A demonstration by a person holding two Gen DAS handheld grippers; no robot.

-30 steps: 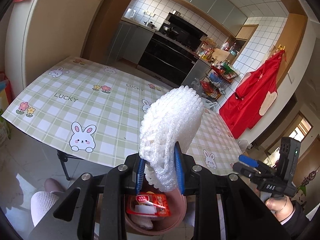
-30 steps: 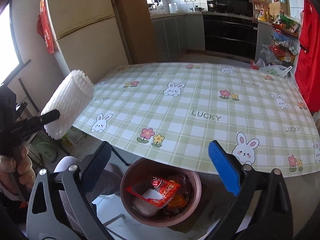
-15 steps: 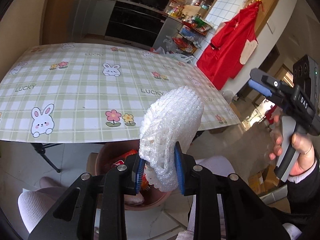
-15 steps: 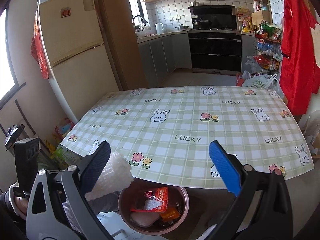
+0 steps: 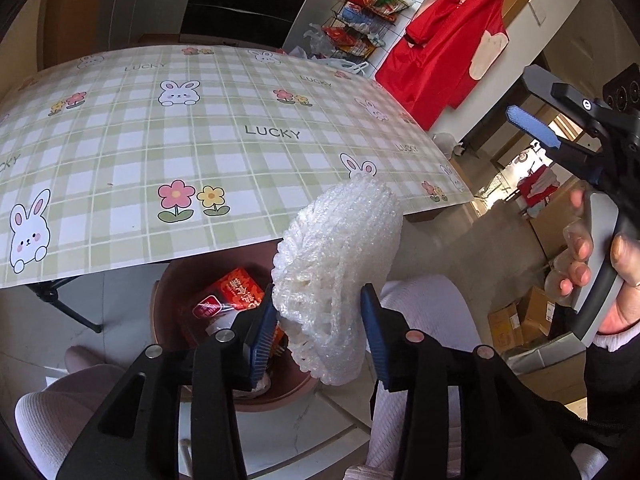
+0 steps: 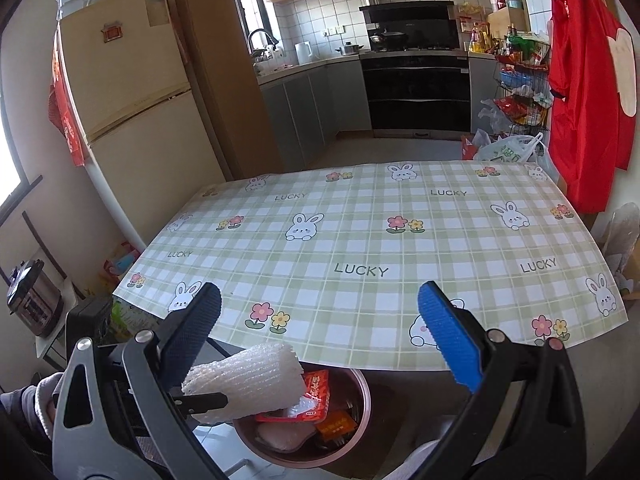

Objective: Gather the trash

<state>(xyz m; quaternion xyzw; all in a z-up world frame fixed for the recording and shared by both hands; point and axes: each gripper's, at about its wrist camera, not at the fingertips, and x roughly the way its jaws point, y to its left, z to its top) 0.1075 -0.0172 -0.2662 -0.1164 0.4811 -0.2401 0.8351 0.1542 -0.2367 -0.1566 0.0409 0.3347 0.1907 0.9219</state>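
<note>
My left gripper holds a white foam fruit net, its jaws spread a little wider than before but still touching the net on both sides. It hangs over the rim of a brown trash bin on the floor. The net also shows in the right wrist view, above the bin, which holds red and orange snack wrappers. My right gripper is open and empty, above the table's near edge; it also shows in the left wrist view.
The table with a green checked bunny cloth stands just beyond the bin. A fridge is at the left, a red apron hangs at the right. Cardboard boxes sit on the floor. The person's knees flank the bin.
My left gripper carried the net from above the table down to over the bin, and its jaws have spread slightly. My right gripper rose and drew back from the table.
</note>
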